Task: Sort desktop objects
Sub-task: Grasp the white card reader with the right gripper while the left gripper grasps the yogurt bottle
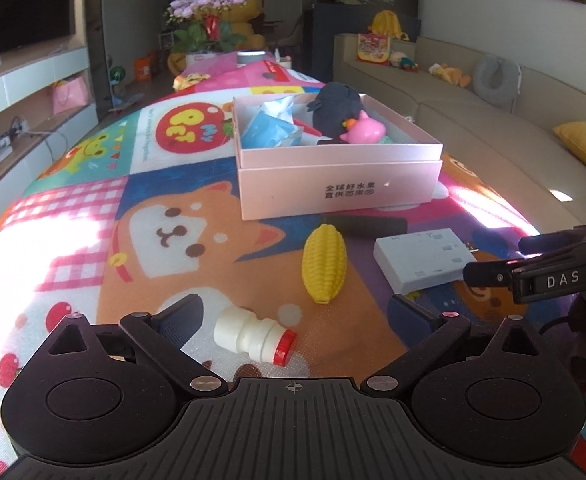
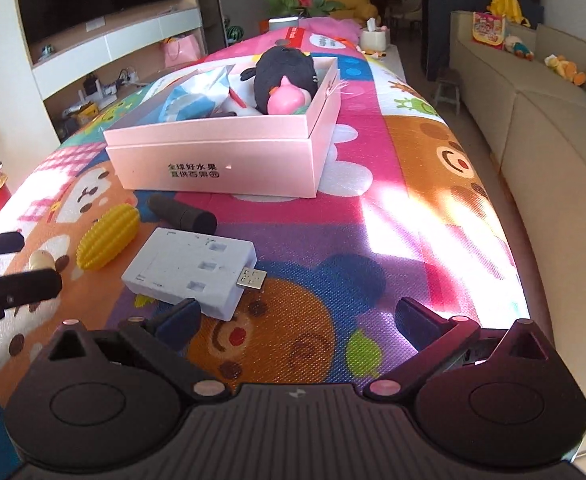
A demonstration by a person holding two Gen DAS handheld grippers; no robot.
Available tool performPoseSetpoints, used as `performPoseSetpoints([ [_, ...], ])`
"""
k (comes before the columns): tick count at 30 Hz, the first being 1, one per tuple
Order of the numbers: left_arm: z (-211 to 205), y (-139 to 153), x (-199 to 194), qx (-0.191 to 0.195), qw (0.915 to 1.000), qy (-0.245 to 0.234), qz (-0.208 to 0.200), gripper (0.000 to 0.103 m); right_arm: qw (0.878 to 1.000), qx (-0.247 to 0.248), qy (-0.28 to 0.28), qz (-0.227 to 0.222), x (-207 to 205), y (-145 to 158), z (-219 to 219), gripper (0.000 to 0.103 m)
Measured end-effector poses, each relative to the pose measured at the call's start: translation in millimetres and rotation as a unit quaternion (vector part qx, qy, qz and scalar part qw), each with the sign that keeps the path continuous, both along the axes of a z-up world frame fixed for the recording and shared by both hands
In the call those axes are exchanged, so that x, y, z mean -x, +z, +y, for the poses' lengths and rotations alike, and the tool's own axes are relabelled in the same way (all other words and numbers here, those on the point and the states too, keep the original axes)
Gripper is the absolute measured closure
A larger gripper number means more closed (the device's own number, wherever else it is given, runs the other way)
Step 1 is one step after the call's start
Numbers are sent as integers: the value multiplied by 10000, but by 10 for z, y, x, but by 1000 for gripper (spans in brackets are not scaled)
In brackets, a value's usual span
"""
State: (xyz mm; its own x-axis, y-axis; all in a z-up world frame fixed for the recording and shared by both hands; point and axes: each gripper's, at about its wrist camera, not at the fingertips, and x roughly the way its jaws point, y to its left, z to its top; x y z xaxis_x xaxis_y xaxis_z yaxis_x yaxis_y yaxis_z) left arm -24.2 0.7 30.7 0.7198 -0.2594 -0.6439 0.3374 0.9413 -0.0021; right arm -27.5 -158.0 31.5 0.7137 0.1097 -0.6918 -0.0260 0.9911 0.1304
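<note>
Your left gripper (image 1: 293,312) has its fingers wide apart, with nothing pinched. The little white bottle (image 1: 255,338) lies on its side between them, low in the frame. It is round, so if one finger bumps it first, it could roll away on the soft mat.

Your right gripper (image 2: 295,316) is spread wide too, holding nothing. The grey plug box (image 2: 191,270) touches its left finger at lower left, not in the middle, so a squeeze may just push it.

The yellow corn toy (image 1: 325,264) and dark tube (image 2: 183,214) wait just past them. The pink box (image 1: 339,168) above is quite full, so things could spill out.
</note>
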Motion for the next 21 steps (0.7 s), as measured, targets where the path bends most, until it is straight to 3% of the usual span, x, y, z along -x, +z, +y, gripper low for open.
performPoseSetpoints([
  [3, 97, -31, 24, 21, 9998, 151, 107, 15, 10000, -66, -25, -68, 18, 1, -15, 0],
  [9, 266, -122, -109, 281, 9981, 397, 370, 11, 9997, -163, -33, -162, 42, 2, -37, 0],
  [12, 203, -132, -164, 423, 9978, 185, 473, 11, 9999, -21, 0, -142, 45, 1, 11, 0],
  [18, -42, -124, -45, 708, 9930, -703, 632, 8, 9998, 147, 47, -118, 44, -7, 69, 0],
  [21, -86, -71, -23, 699, 9945, -649, 429, 8, 9998, 142, 45, -119, 45, -7, 71, 0],
])
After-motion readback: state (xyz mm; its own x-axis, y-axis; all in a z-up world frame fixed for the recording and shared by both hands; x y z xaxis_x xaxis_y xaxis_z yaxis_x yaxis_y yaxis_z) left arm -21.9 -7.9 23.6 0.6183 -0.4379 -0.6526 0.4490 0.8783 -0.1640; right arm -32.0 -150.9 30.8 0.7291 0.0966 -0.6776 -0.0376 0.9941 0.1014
